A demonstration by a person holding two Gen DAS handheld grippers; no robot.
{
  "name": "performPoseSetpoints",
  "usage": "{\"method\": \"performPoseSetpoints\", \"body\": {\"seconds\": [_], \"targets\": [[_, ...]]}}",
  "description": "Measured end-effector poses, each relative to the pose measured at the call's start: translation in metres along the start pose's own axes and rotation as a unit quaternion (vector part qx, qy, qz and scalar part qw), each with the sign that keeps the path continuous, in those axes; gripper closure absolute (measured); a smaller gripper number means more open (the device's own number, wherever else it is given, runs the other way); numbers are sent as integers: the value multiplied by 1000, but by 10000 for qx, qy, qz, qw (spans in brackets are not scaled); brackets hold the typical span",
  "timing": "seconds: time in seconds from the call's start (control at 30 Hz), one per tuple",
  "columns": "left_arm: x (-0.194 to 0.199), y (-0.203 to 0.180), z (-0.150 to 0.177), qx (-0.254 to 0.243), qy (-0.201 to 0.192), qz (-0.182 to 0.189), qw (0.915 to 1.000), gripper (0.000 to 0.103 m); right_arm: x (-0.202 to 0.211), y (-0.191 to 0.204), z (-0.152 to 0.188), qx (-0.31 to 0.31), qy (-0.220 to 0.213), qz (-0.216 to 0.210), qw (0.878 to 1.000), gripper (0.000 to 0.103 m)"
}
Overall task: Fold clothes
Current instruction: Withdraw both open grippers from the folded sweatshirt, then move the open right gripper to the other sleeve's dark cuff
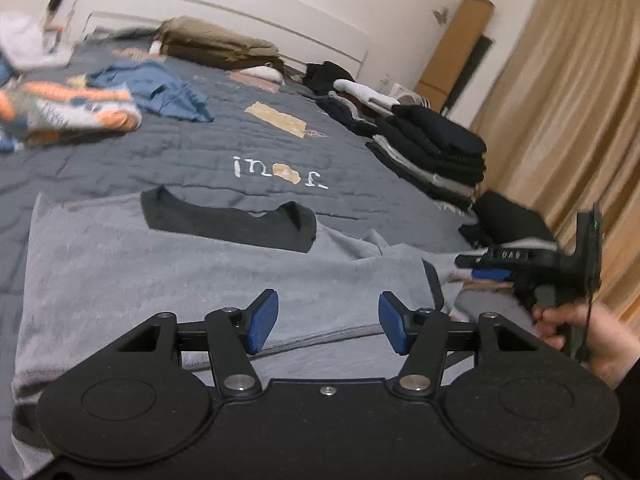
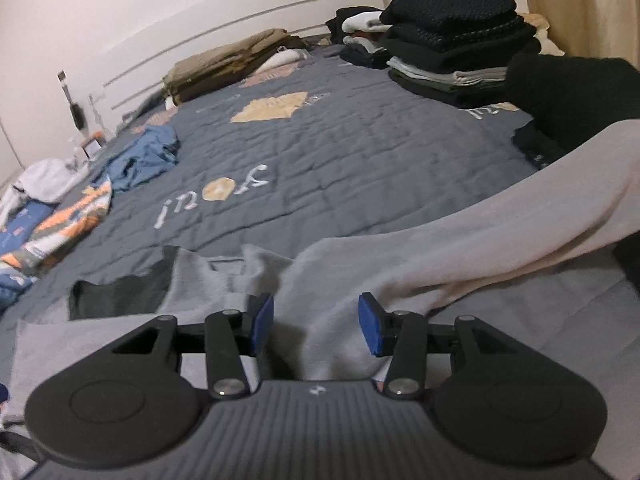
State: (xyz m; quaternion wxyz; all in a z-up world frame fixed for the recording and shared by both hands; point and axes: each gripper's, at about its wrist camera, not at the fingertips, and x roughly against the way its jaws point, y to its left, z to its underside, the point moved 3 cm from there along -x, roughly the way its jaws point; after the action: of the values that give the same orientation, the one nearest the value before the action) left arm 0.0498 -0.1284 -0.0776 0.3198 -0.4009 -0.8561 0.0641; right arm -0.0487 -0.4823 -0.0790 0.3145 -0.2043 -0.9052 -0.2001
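Garment: grey sweatshirt (image 1: 180, 272) with dark collar (image 1: 228, 222), spread flat on near end of bed, collar pointing toward headboard.
Sleeve: grey sleeve (image 2: 460, 240) lifted off the body of the sweatshirt in right wrist view, running from upper right down toward the right tool; motion blur along its edge.
Left tool: left tool (image 1: 328, 322) released, blue pads (image 1: 262, 320) wide apart, nothing between them; hovers over lower part of the sweatshirt.
Right tool: right tool (image 2: 316, 324) spread apart, blue pads either side of a fold of grey cloth; cannot tell if the pads touch it. Seen from left wrist view at right edge (image 1: 492, 266), held by a hand (image 1: 580, 332), blurred.
Bed: grey quilted bedspread (image 1: 200, 152) with white lettering (image 1: 280, 172) and tan patches.
Folded stack: dark and light folded clothes (image 1: 436, 152) piled on right side of bed, well apart from the sweatshirt.
Unfolded pile: blue garment (image 1: 160, 88), orange-striped garment (image 1: 76, 108) and white garment (image 2: 48, 180) on left side of bed, blurred.
Pillows: olive-brown bedding (image 1: 216, 42) against white headboard (image 1: 240, 12).
Background: beige curtain (image 1: 572, 100) at right, cardboard box (image 1: 456, 52) against wall.
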Motion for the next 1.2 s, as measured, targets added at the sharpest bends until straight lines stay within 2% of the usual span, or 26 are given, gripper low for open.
{"method": "performPoseSetpoints", "body": {"seconds": [0.13,0.3,0.67,0.83,1.2], "targets": [[-8,-19,6,-418,42,-61,9991,43,8,-14,1,89,-24,123,9999,57],[-19,-42,10,-650,77,-44,9978,42,22,-32,2,100,-79,222,9997,57],[-38,-78,12,-592,117,431,9972,40,45,-85,-3,-181,-274,597,9977,57],[-53,-101,2,-778,140,488,9957,40,55,-105,-14,-307,-398,758,9959,57],[-86,-157,-17,-1145,43,1032,9880,37,69,-147,-33,-438,-616,1212,9897,56]]}}
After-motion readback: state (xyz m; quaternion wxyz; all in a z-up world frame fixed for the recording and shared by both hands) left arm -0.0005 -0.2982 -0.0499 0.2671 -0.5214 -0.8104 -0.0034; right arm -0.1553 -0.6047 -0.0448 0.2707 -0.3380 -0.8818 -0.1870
